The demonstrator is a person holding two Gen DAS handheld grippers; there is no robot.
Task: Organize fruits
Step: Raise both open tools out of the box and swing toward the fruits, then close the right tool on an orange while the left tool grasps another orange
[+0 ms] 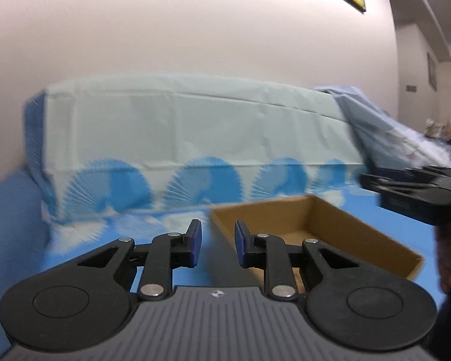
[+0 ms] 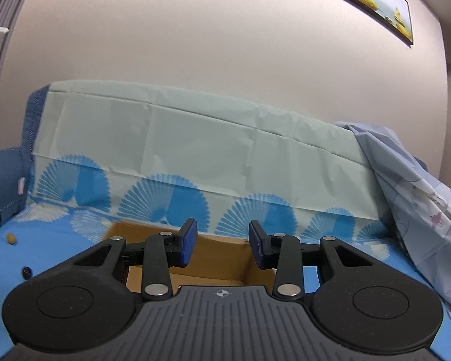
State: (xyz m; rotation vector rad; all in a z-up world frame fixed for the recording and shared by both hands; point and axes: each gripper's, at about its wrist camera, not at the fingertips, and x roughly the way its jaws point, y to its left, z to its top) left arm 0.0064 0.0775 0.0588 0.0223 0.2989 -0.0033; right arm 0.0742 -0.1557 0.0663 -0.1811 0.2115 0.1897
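A shallow brown cardboard box [image 1: 324, 228] lies on the blue patterned cloth; what I see of its inside is bare. My left gripper [image 1: 218, 245] is open and empty, just left of the box's near corner. In the right wrist view the same box [image 2: 216, 258] sits right under my right gripper [image 2: 222, 246], which is open and empty above it. A small yellow-brown fruit [image 2: 11, 238] and a small dark fruit [image 2: 26, 271] lie on the cloth at the far left. My right gripper also shows, blurred, at the right edge of the left wrist view [image 1: 412, 189].
A raised block draped in pale green cloth with blue fan prints [image 2: 195, 156] runs along the back against the wall. A light blue sheet [image 2: 421, 198] hangs over its right end. A dark blue cushion [image 2: 3, 174] sits at the left.
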